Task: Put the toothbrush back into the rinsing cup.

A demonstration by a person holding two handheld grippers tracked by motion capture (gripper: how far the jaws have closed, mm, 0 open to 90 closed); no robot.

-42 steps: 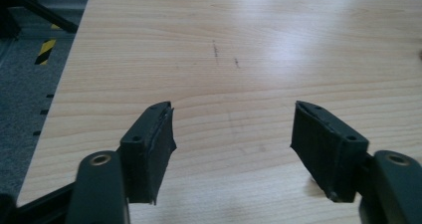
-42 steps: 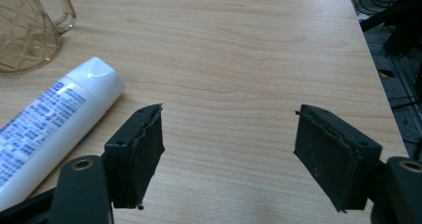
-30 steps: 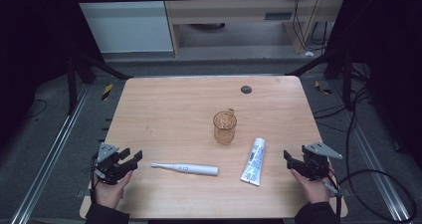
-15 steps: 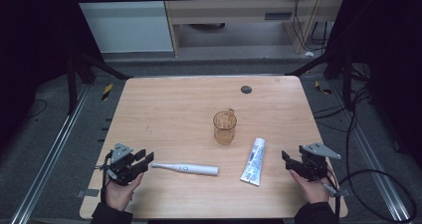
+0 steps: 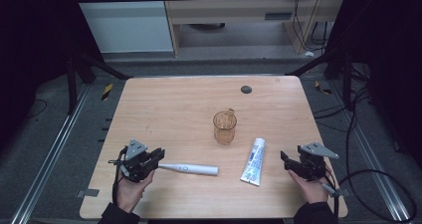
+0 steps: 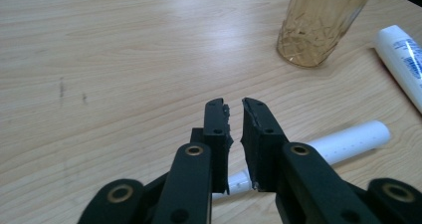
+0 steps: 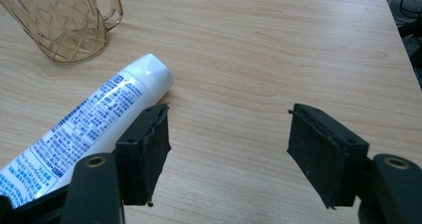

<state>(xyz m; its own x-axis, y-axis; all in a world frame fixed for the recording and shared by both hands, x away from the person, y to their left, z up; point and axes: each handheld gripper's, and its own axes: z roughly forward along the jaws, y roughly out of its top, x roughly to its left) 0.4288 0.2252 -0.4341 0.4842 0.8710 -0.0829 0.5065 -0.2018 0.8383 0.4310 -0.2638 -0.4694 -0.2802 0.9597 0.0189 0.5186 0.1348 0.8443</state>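
Landmark = amber glass mug [image 5: 225,127], upright near the middle of the wooden table [image 5: 174,104]. All places given off it.

Near edge, mug's near-left: left gripper [image 5: 155,159], held in the person's left hand [image 5: 130,189]. Left gripper view: jaws almost together, thin gap between them, closing over the narrow end of the electric toothbrush [image 5: 188,168]. White shaft shows between and under the jaws; whether the pads actually touch it, cannot tell from these views. So: nearly clenched on the toothbrush end, grip unconfirmed.

Toothbrush lies flat on the table, nearer than the mug and to its left, running from the left gripper toward the toothpaste tube [image 5: 253,161]. Its thick end stops short of the tube, a gap between them.

Near edge, mug's near-right: right gripper [image 5: 285,160], in the person's right hand [image 5: 309,186]. Right gripper view: jaws wide apart, bare table between them, grasping nothing. Released.

Toothpaste tube lies flat, near-right of the mug, between mug and right gripper. White with blue print, cap end toward the mug, apart from it. In the right gripper view the tube passes just beside that gripper's left jaw.

Mug: faceted amber glass, handle on the far side.

Beyond the mug, toward the far edge: small dark round disc [image 5: 246,89] on the table, well apart from everything else.
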